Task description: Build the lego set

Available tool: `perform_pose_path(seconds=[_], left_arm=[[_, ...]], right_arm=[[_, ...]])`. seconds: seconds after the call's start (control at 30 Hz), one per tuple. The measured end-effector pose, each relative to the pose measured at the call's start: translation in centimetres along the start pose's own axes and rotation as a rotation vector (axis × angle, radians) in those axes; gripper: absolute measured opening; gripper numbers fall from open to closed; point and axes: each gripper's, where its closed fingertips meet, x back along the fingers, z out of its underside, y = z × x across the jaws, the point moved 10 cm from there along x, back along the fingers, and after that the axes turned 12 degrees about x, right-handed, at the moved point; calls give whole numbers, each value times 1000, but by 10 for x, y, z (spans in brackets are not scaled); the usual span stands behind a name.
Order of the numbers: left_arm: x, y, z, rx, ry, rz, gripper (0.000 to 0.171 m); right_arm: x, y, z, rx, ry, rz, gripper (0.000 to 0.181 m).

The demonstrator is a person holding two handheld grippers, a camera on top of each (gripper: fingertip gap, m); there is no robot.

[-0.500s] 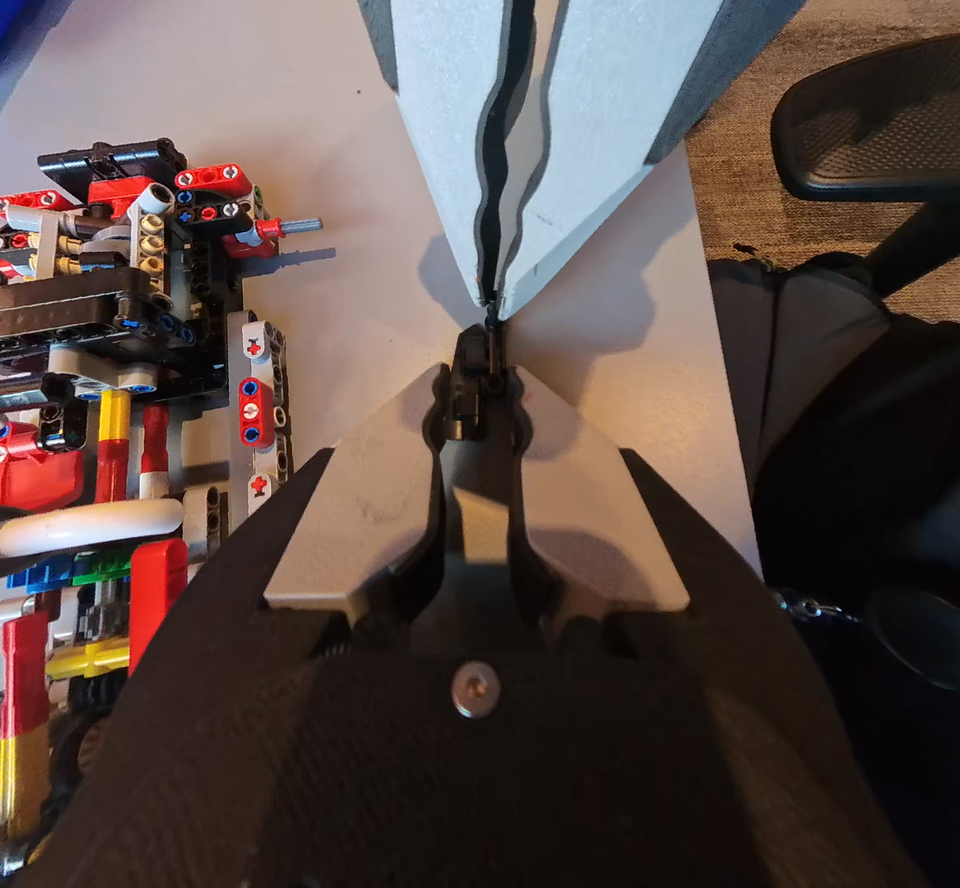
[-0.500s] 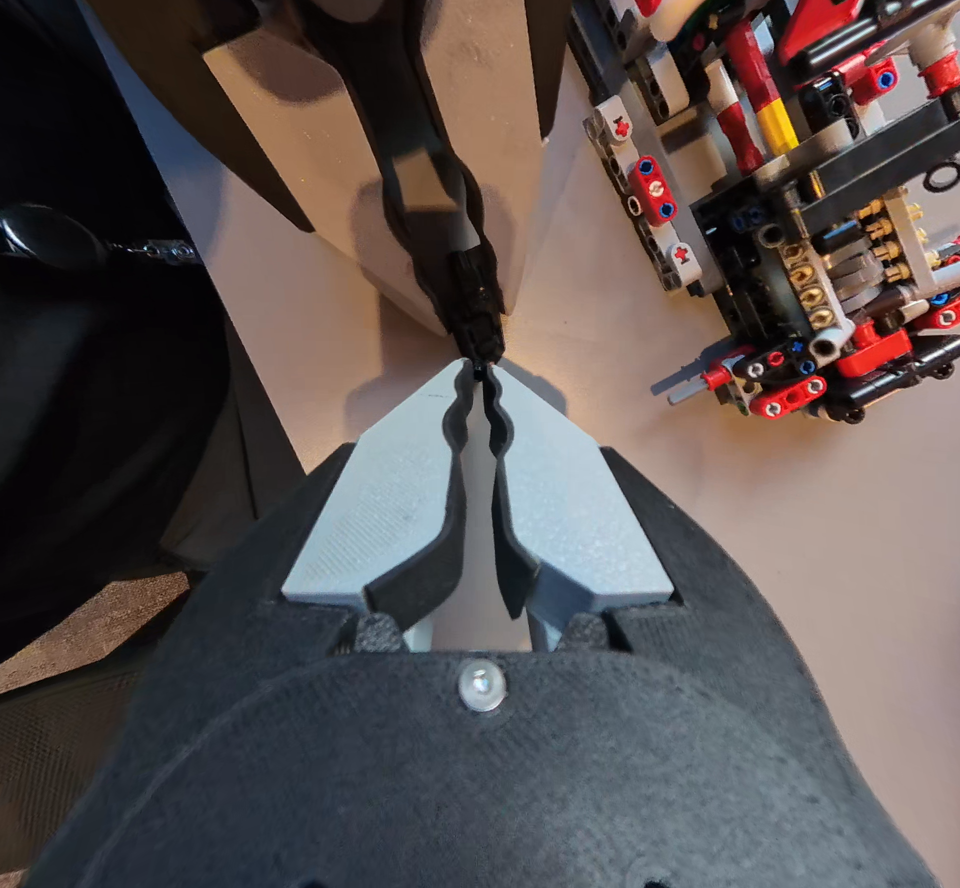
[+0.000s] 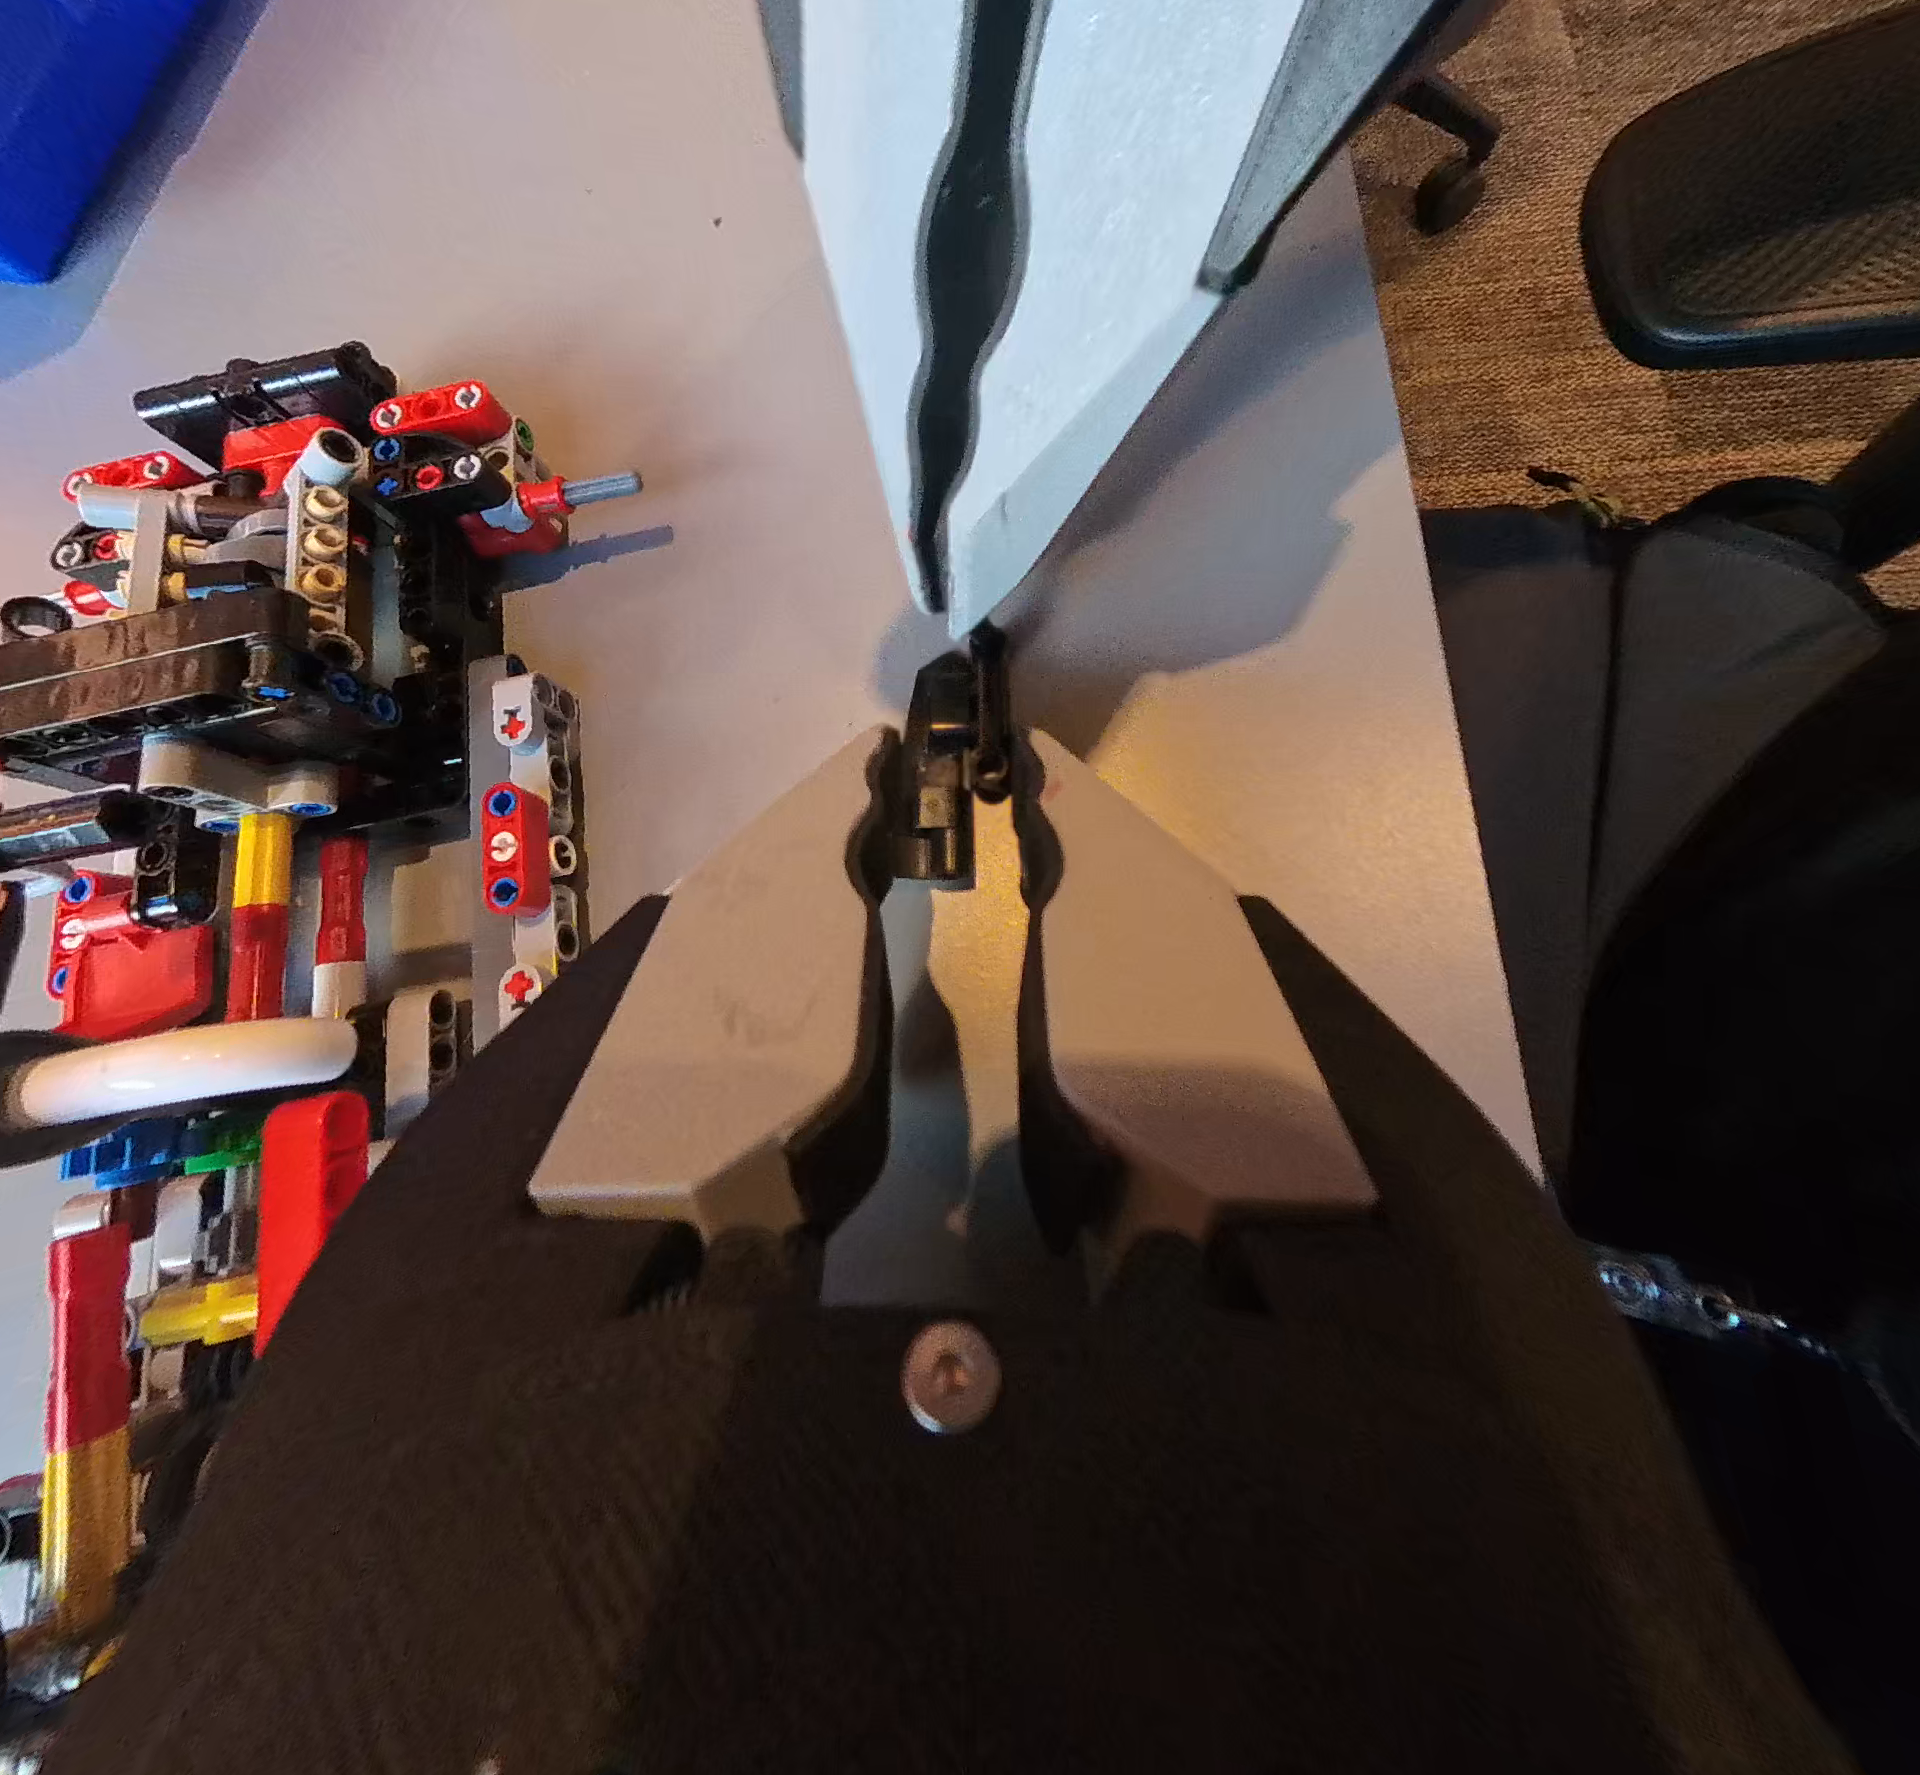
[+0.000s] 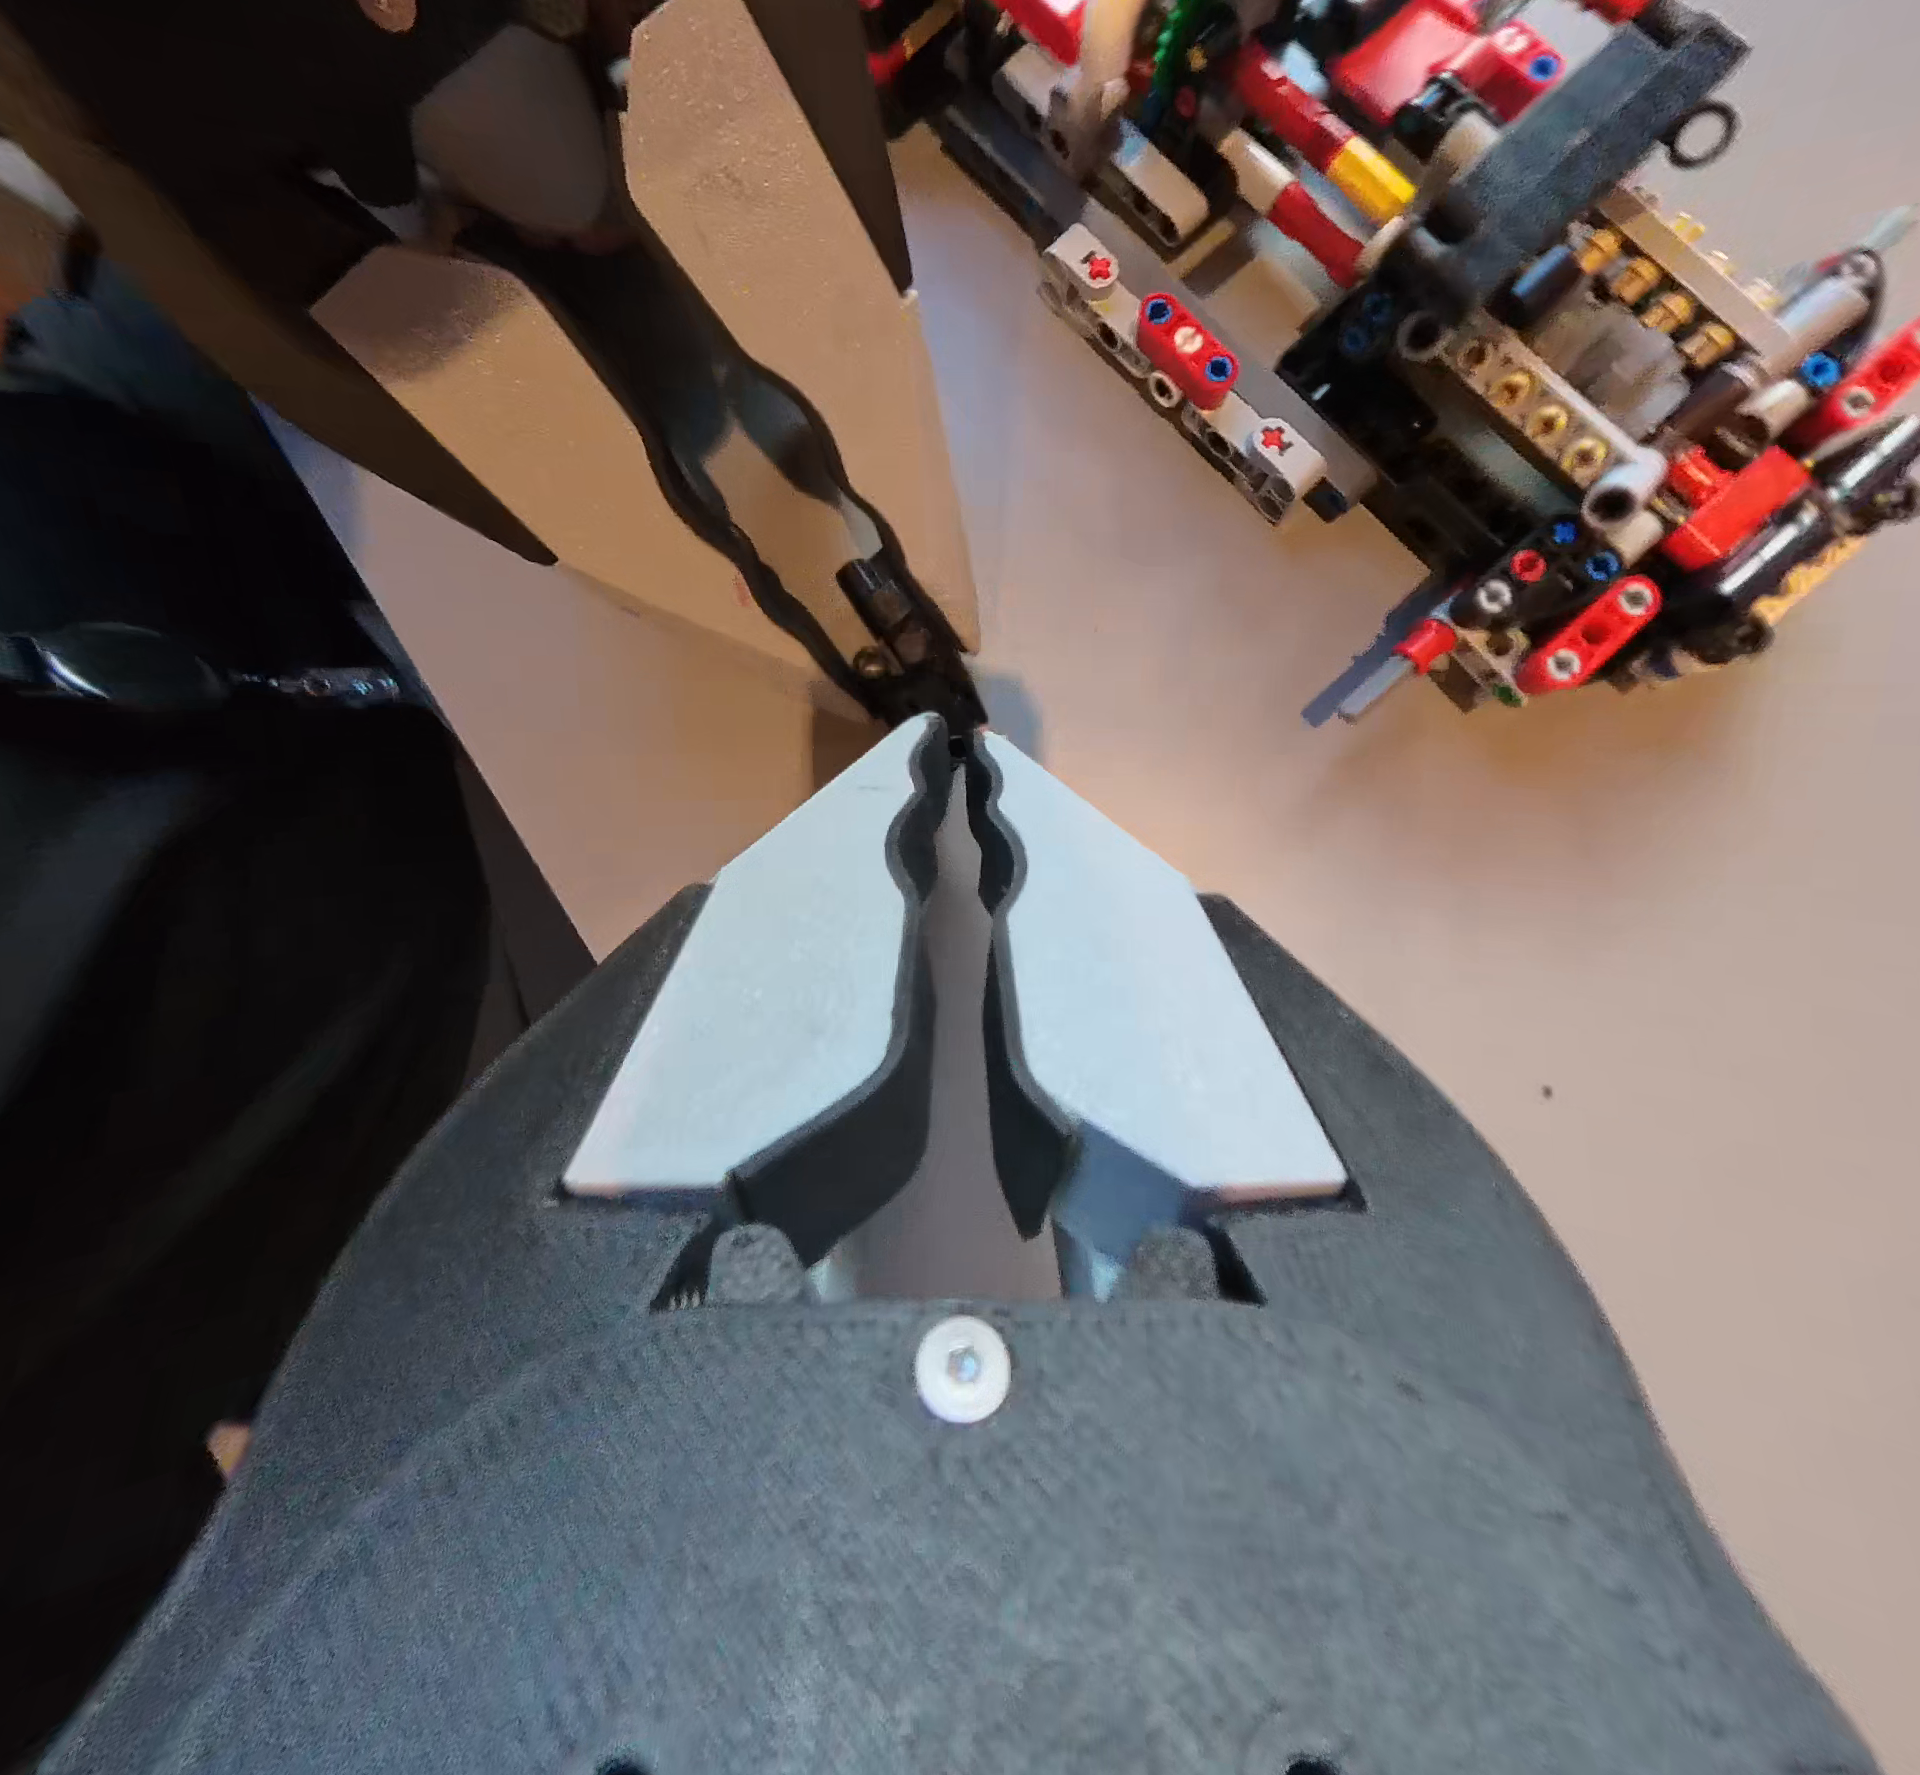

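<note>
Pale desk (image 3: 665, 115), carpet beyond. Your left gripper (image 3: 940, 769) is clamped on a small black connector piece (image 3: 940, 790); right gripper (image 4: 961, 749) is pinched on a tiny black pin, tip-to-tip w/ it. Red/black/grey lego chassis (image 3: 291, 686) at 9 o'clock looks well along; this sub-part isn't mounted yet.

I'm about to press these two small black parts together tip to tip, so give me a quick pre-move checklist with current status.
1. Left gripper holds the small black connector: ok, it sits between the fingertips.
2. Right gripper pinches a thin black piece at its very tips: ok, though only a sliver shows.
3. Two parts aligned end to end: cannot tell, the joint is tiny and dark.
4. Parts already seated: cannot tell.
5. Lego model clear of both grippers: ok, it lies apart on the table.
6. Working over the table, not the edge: not ok, the edge is close.
</note>
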Motion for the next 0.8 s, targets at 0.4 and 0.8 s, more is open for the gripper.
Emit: perform_pose_path(seconds=[0.4, 0.8], left_arm=[[0, 3, 0, 35, 7, 21, 18], [-2, 5, -1, 59, 13, 45, 17]], right_arm=[[3, 11, 10, 58, -117, 110, 0], [0, 22, 10, 230, -69, 185, 0]])
